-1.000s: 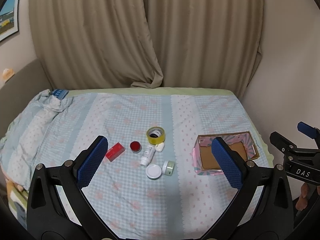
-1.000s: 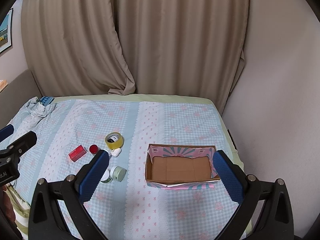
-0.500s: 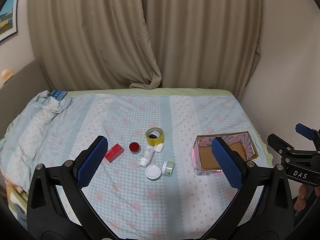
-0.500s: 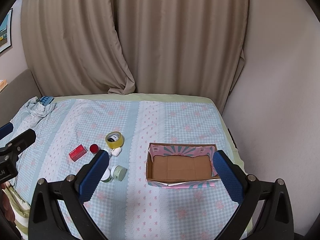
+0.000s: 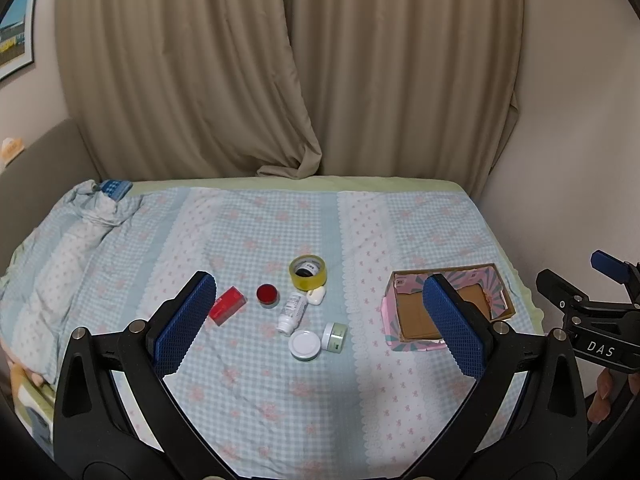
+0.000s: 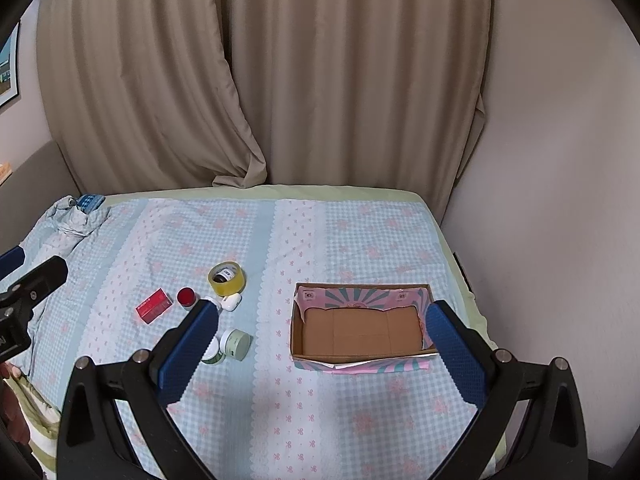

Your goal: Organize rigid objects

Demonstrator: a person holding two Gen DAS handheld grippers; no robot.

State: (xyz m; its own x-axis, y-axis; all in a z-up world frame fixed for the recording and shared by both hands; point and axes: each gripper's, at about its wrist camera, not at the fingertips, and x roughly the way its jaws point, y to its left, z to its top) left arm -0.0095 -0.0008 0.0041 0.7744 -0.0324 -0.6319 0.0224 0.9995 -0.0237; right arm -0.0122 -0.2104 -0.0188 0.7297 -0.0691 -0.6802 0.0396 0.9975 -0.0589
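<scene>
Above the checked bedspread, each hand-held gripper, left and right, gapes wide, holding and touching nothing.

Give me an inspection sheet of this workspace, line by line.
Surface: bed with checked bedspread, rumpled at the left.
Job's things: tape roll, red box, red-lidded jar, white bottle lying down, small white case, white-lidded jar, green jar on its side; all clustered. Cardboard box holds nothing.
Clutter: blue item at the far left corner.
Grippers: left gripper and right gripper both have jaws open, holding nothing, above the bed.
Cables: nothing seen.
Surroundings: beige curtains, framed picture, wall on the right.
</scene>
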